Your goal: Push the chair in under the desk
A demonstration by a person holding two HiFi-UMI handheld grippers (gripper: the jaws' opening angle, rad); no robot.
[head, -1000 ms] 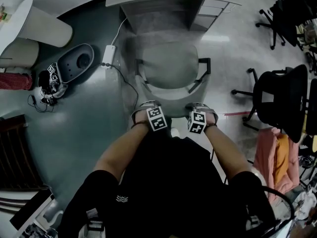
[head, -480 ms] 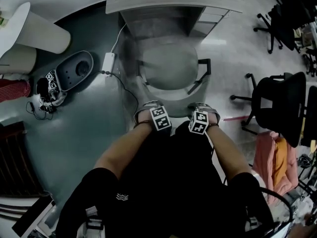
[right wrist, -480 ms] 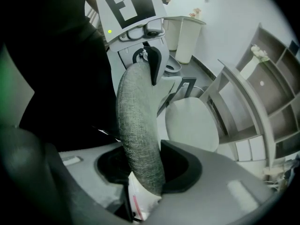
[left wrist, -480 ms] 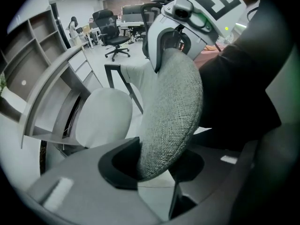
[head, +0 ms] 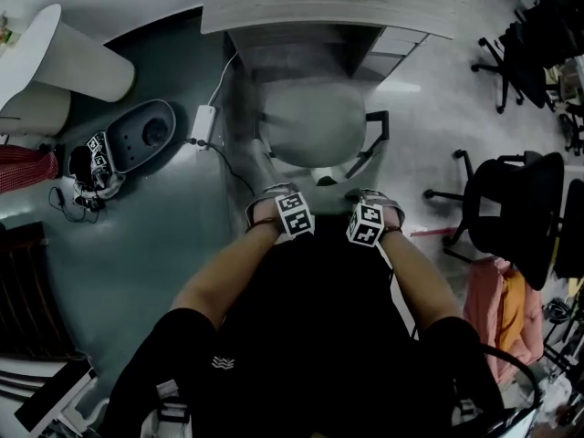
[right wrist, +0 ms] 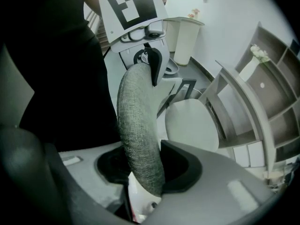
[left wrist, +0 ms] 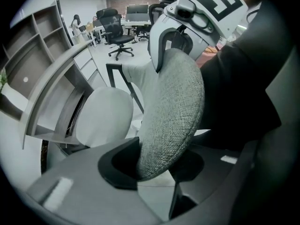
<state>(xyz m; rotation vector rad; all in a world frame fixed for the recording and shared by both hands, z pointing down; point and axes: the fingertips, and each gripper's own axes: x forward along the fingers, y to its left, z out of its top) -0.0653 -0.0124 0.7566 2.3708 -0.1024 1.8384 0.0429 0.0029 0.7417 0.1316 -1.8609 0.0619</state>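
The grey chair (head: 310, 126) stood on the floor before the desk (head: 319, 12), its seat close to the desk's front edge and facing the opening beneath. The left gripper (left wrist: 152, 170) and the right gripper (right wrist: 145, 177) each clamped the top of its fabric backrest (left wrist: 173, 111), side by side. A white power strip (head: 203, 121) lay on the floor to the left, and a black office chair (head: 516, 199) stood well apart on the right.
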